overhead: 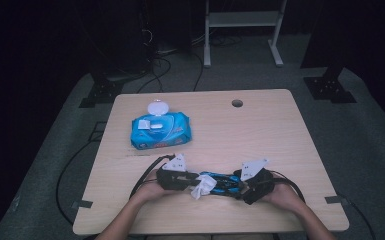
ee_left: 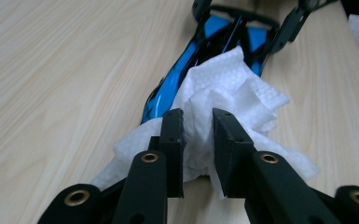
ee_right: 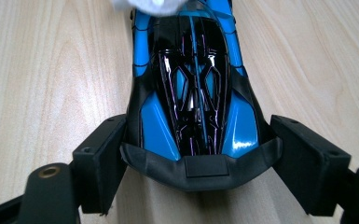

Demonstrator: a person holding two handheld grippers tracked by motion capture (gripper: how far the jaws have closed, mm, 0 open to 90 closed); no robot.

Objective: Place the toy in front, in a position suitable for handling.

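Toy car glossy blue and black, low pointed body with thin purple lines, lying near the front edge of wooden table, rear wing clamped between right gripper jaws, crumpled white wipe pinched by left gripper, draped over car's nose.

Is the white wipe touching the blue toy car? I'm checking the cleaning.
Touching: the left gripper view shows the wipe draped on the car.

Dim surroundings, table lit from above; close views sharp.
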